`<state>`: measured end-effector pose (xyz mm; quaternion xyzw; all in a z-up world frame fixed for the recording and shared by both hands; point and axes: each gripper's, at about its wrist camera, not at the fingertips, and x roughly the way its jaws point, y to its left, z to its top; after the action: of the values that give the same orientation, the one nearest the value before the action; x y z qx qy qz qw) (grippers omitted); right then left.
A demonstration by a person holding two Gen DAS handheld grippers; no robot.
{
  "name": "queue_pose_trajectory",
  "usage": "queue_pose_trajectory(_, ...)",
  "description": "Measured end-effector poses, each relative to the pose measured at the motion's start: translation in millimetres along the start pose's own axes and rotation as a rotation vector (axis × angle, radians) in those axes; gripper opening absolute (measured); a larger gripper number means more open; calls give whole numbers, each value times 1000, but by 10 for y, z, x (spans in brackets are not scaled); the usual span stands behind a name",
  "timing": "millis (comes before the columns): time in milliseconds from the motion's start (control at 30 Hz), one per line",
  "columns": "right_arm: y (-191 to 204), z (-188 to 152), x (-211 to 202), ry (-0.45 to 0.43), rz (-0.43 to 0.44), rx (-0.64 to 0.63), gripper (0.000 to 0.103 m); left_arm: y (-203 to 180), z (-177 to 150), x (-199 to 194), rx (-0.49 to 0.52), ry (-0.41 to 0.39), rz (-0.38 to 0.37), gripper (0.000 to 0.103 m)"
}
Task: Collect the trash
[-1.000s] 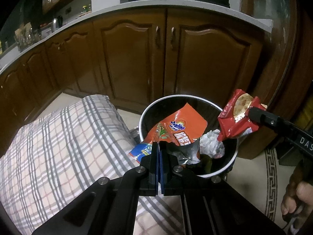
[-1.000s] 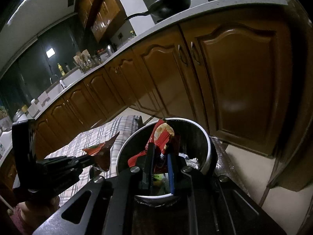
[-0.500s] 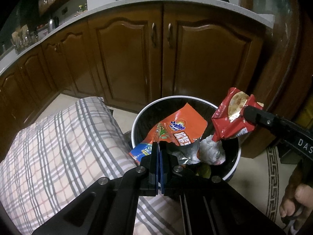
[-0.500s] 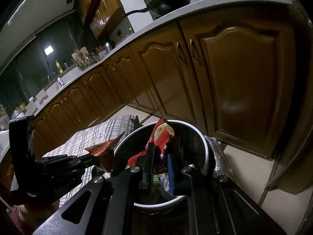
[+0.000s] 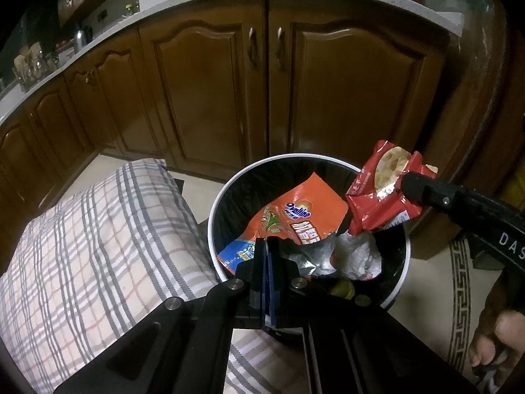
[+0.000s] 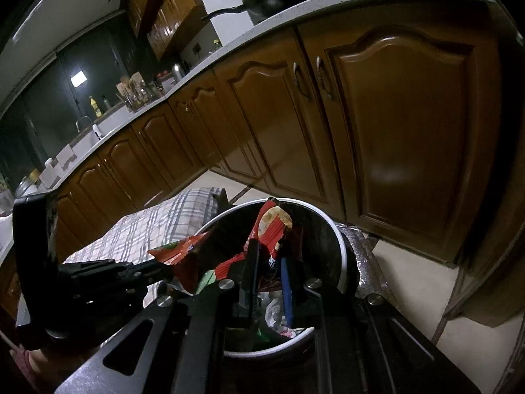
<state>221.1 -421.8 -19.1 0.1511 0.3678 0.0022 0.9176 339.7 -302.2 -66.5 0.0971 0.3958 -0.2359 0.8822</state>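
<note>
A round trash bin with a white rim and black liner stands on the floor by the cabinets. My left gripper is shut on an orange Ovaltine wrapper and holds it over the bin's near side. My right gripper is shut on a red snack wrapper above the bin. In the left wrist view the red wrapper hangs over the bin's right rim. Crumpled white paper lies inside the bin.
A plaid cushion lies left of the bin. Brown cabinet doors stand right behind it under a white counter with pans. A patterned rug lies on the floor at the right.
Both grippers have come closer over the bin, each still holding its wrapper. The red wrapper has moved a little left, over the bin's rim.
</note>
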Motion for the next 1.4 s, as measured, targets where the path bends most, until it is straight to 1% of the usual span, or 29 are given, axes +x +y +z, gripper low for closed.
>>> queue_pose_trajectory(233,7,13,43,13,-15,-13,12,-11,35,70,8,15,5,0)
queue_pose_trajectory(600,-25,38,179,64,-32,-36,12,4,37,156,8,37,5,0)
queue_pose_trajectory(733,-32,54,188,72,-34,-41,12,2,40,165,16,42,5,2)
queue_pose_trajectory(767,-29,61,190,76,-34,-45,13,1,38,167,17,47,4,5)
queue_pose_trajectory(800,-26,63,192,80,-33,-47,15,5,42,167,17,51,2,14)
queue_pose_trajectory(833,-21,62,197,85,-32,-50,16,9,42,159,16,52,3,21)
queue_pose_trajectory(867,-14,65,199,88,-35,-53,17,17,41,138,14,46,10,38)
queue_pose_trajectory(900,-14,66,196,90,-35,-55,19,18,43,111,14,38,15,51)
queue_pose_trajectory(933,-22,65,191,92,-31,-53,21,25,35,69,12,23,17,53)
queue_pose_trajectory(1000,-33,63,174,93,-26,-47,39,32,22,15,7,18,21,54)
queue_pose_trajectory(1033,-39,60,164,90,-24,-44,43,42,7,-10,3,16,18,54)
queue_pose_trajectory(1100,-48,50,128,81,-16,-34,52,62,-37,-57,-3,11,22,59)
queue_pose_trajectory(1133,-47,43,112,78,-13,-29,54,79,-65,-81,-7,8,25,60)
queue_pose_trajectory(1200,-42,24,65,68,-9,-20,63,136,-139,-151,-28,3,25,63)
queue_pose_trajectory(1233,-31,14,34,60,-4,-14,65,168,-185,-191,-45,0,23,64)
queue_pose_trajectory(1300,-11,-11,-36,41,5,-1,73,225,-268,-264,-72,-3,21,65)
queue_pose_trajectory(1400,23,-60,-150,8,17,18,77,313,-425,-410,-116,-21,17,67)
